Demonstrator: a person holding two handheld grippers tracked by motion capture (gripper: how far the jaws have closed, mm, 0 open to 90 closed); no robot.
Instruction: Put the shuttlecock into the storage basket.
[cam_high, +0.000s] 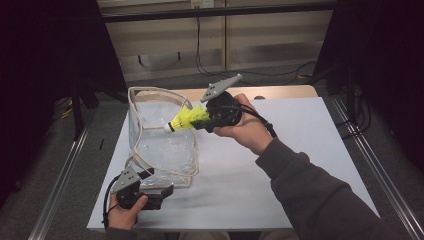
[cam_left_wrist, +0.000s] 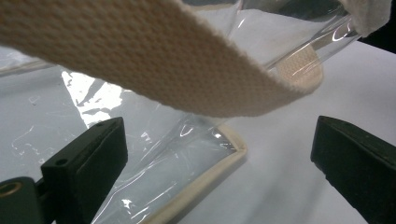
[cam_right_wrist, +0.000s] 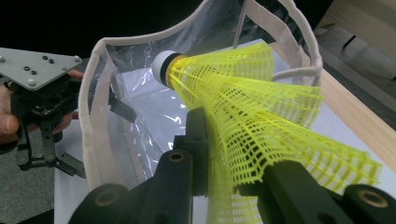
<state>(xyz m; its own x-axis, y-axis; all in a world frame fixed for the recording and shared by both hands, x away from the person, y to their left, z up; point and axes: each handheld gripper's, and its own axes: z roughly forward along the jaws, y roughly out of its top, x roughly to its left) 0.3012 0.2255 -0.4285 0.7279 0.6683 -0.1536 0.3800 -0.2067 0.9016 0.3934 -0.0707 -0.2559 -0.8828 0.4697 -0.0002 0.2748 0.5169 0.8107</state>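
STEP: loading shuttlecock (cam_high: 182, 120) into clear bag (cam_high: 162, 150), frame centre-left | RIGHT: right gripper (cam_high: 197, 123) clamped on yellow skirt, cork at bag mouth | LEFT: left gripper (cam_high: 162, 195) wide, lower left beside bag strap (cam_left_wrist: 154, 60) | NEXT: push deeper inside, then release.

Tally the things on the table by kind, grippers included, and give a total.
Yellow shuttlecock: 1
Clear plastic bag with cream webbing trim: 1
Hand-held grippers: 2, the left gripper open by the bag's near corner, the right gripper shut on the shuttlecock's skirt
Total: 4
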